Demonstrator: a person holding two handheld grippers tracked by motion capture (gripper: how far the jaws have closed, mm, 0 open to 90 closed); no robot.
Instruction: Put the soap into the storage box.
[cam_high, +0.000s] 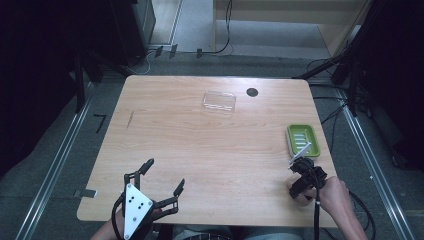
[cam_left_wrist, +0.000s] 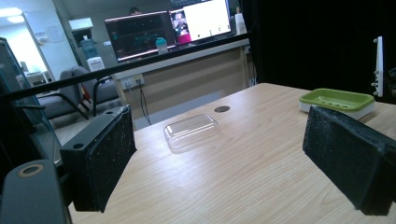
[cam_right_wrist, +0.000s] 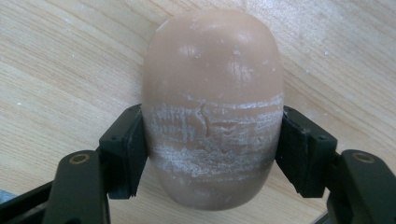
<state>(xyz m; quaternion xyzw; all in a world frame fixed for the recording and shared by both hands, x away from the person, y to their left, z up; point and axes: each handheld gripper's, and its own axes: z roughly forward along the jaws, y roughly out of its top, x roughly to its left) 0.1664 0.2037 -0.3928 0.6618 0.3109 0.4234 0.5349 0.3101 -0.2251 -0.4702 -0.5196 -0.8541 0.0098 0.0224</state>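
The right gripper (cam_high: 300, 172) clamps a brown soap bar (cam_right_wrist: 212, 107) near the table's (cam_high: 200, 145) right edge, just short of the green soap dish (cam_high: 302, 139). The left gripper (cam_high: 162, 176) gapes released over bare wood at the near edge.

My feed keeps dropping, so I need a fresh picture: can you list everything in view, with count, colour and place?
soap bar: 1, tan-pink with white scuffs, on the table between the right gripper's pads
soap dish: 1, green, near the table's right edge
lid: 1, clear plastic, far middle of the table
hole: 1, dark, round, right of the lid
table: 1, light wood
left gripper: 1, black, open, at the near left edge
right gripper: 1, black, shut on the soap bar
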